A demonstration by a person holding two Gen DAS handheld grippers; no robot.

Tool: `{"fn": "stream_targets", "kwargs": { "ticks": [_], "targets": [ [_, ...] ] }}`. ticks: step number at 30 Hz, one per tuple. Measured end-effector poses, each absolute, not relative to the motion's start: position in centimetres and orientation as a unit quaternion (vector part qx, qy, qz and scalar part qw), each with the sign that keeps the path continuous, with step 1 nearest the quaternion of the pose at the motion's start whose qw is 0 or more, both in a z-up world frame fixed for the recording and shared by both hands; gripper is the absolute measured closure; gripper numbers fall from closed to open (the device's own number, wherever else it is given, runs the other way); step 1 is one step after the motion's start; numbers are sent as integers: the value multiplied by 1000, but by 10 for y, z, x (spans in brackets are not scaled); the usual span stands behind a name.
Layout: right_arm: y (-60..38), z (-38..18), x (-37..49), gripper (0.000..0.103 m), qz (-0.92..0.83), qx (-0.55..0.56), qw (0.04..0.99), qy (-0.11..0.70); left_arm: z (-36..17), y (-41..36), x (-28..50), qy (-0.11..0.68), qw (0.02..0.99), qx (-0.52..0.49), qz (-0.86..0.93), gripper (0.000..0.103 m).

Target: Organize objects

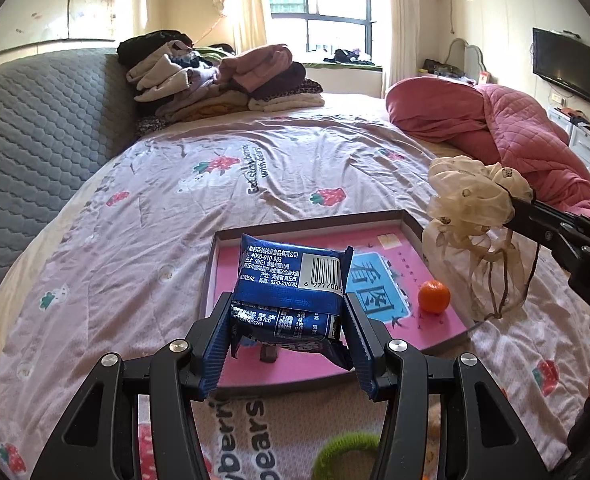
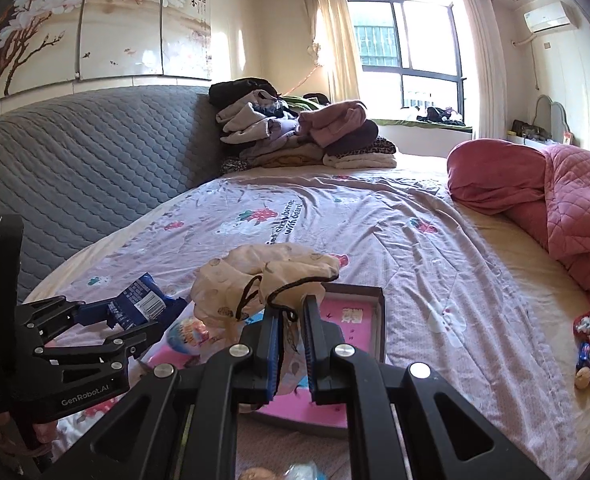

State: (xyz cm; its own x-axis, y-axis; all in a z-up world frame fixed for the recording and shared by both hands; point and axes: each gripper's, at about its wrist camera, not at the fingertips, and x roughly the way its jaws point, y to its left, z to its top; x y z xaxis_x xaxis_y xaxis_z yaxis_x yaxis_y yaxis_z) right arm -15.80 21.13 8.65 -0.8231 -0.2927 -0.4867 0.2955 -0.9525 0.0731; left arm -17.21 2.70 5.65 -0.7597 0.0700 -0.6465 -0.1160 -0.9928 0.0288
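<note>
We see a blue snack packet (image 1: 287, 296) with white print and a barcode, folded or doubled so one layer sits on top of another, raised above the near edge of a shallow box (image 1: 409, 220). The box has a dark rim and a pink floor with a blue picture panel, and it lies flat on the bedspread. A small orange fruit (image 1: 434, 296) rests inside the box near its right wall. To the right of the box we see a cream gauzy pouch (image 1: 471, 204) with dark spots and a dark drawstring, bunched at the top and hanging loosely in the air, its lower part sheer.
</note>
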Motion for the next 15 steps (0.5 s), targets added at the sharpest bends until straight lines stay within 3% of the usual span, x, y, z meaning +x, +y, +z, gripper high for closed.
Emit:
{"fn": "stream_targets", "kwargs": {
  "ticks": [15],
  "targets": [
    [205, 48, -209, 92, -944, 298, 138, 34, 12, 42, -223, 30, 54, -382, 922, 49]
  ]
}}
